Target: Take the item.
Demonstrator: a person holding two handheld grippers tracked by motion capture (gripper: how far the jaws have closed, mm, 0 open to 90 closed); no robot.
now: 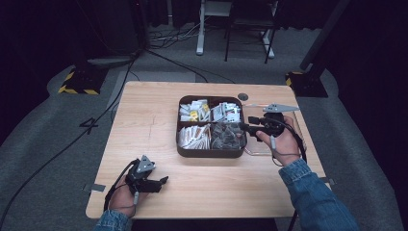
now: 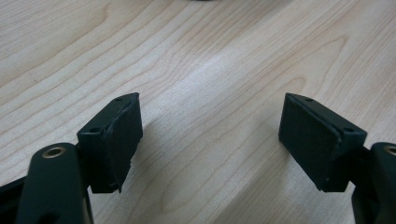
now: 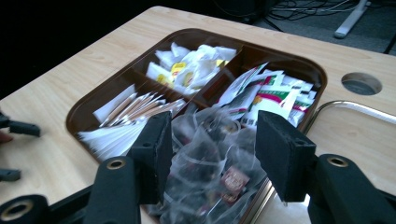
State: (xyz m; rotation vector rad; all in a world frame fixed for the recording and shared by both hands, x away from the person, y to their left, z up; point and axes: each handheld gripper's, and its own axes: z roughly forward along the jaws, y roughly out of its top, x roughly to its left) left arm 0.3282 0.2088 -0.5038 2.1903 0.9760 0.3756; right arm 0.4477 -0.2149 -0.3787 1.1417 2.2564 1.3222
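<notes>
Over at the near left of the worktop (image 1: 144,106), my left hand-held gripper (image 1: 162,181) is resting low above bare wood, its jaws standing wide apart with nothing between them. Moving right, I am seeing the brown four-compartment tray (image 1: 210,154) sitting mid-worktop, with white packets, paper sachets and stick packs filling three compartments. My right hand-held gripper (image 1: 244,127) is hovering at the tray's right edge, jaws parted and gripping nothing, pointing at the clear tea bags (image 3: 210,163) lying in the near-right compartment. A clear tray (image 3: 355,108) is lying just beside it.
</notes>
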